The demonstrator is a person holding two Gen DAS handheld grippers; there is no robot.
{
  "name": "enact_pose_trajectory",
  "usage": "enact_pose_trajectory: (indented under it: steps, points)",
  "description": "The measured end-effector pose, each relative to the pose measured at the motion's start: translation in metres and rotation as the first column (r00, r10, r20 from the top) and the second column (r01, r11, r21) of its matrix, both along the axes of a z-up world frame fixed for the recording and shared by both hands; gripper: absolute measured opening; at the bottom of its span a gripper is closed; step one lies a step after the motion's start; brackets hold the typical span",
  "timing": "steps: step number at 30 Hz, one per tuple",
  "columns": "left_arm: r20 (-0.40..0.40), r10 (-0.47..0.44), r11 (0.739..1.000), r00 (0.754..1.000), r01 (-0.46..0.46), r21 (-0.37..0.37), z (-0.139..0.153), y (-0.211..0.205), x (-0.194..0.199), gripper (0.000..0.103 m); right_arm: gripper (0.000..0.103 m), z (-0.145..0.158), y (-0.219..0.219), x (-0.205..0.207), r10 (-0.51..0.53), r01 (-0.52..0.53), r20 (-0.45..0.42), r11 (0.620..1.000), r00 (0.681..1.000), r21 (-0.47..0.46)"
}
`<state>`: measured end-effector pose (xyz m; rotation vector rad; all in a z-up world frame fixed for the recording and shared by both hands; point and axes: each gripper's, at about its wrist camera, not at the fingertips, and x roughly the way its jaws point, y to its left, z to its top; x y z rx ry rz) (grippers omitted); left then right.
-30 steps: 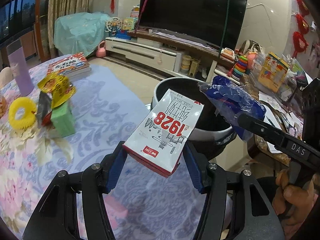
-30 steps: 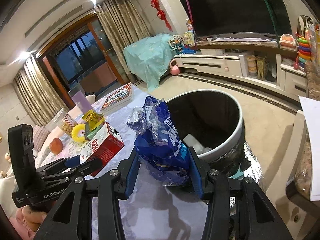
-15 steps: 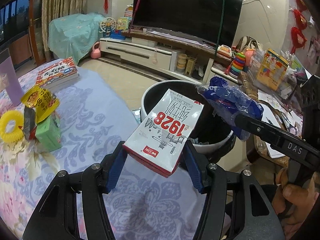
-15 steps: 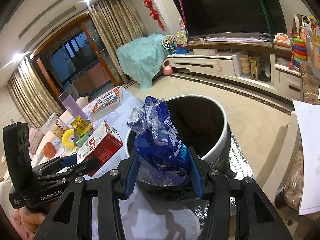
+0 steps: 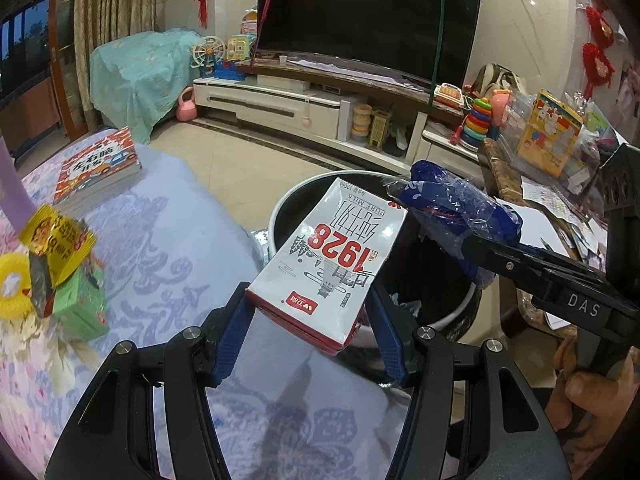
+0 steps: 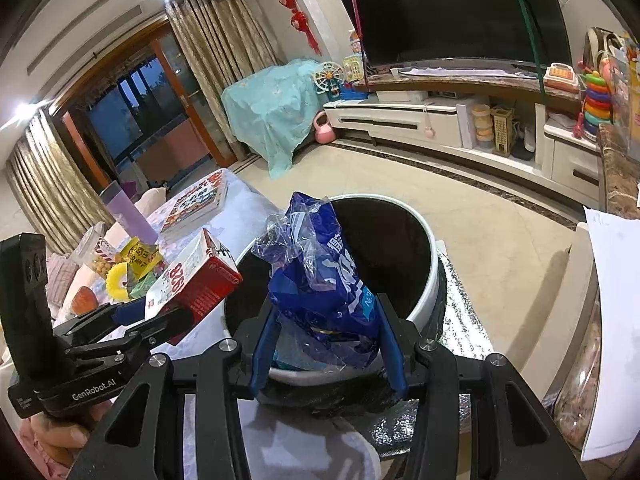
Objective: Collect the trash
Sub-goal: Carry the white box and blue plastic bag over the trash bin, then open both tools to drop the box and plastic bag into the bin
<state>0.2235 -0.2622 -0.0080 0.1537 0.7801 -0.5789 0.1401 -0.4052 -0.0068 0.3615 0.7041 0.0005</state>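
Observation:
My left gripper (image 5: 306, 300) is shut on a white and red milk carton (image 5: 332, 256), held over the table's edge beside the bin (image 5: 280, 216). The same carton (image 6: 192, 284) shows in the right wrist view, left of the bin's white rim (image 6: 430, 272). My right gripper (image 6: 324, 312) is shut on a crumpled blue plastic bag (image 6: 320, 276), which hangs above the near part of the bin's dark opening. In the left wrist view the blue bag (image 5: 452, 208) sits to the right of the carton, over the bin.
On the floral tablecloth (image 5: 168, 240) lie a yellow wrapper (image 5: 60, 236), a green box (image 5: 80, 300), a yellow ring (image 5: 12, 284) and a book (image 5: 96, 164). A cluttered side table (image 5: 540, 184) stands right of the bin. A TV cabinet (image 5: 304, 108) lines the far wall.
Both grippers have carried their loads across toward the bin. The bin has drawn closer in both views, and the bag now hangs over its opening.

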Motion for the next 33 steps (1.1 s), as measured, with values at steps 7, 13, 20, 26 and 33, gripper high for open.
enact_pose_trajectory:
  steps: [7, 13, 20, 26, 33]
  points:
    - [0.0, -0.008, 1.0, 1.0, 0.008, 0.013, -0.002, -0.012, 0.011, 0.057, 0.047, -0.001, -0.004, 0.007, -0.006, 0.006, -0.018, 1.0, 1.0, -0.007]
    - [-0.013, -0.015, 1.0, 1.0, 0.015, 0.011, -0.005, -0.017, 0.019, 0.057, 0.047, -0.003, -0.006, 0.013, -0.007, 0.006, -0.037, 1.0, 0.999, -0.011]
    - [-0.018, -0.015, 1.0, 1.0, 0.015, 0.014, -0.006, -0.02, 0.022, 0.057, 0.047, -0.004, -0.009, 0.018, -0.003, 0.003, -0.046, 1.0, 0.999, -0.017]
    - [-0.03, -0.015, 1.0, 0.999, 0.015, 0.02, -0.009, -0.023, 0.025, 0.057, 0.047, -0.005, -0.01, 0.023, -0.001, 0.0, -0.056, 1.0, 0.998, -0.019]
    - [-0.033, -0.018, 0.999, 0.999, 0.019, 0.027, -0.009, -0.029, 0.027, 0.058, 0.047, -0.005, -0.014, 0.027, -0.003, 0.002, -0.064, 1.0, 0.998, -0.025]
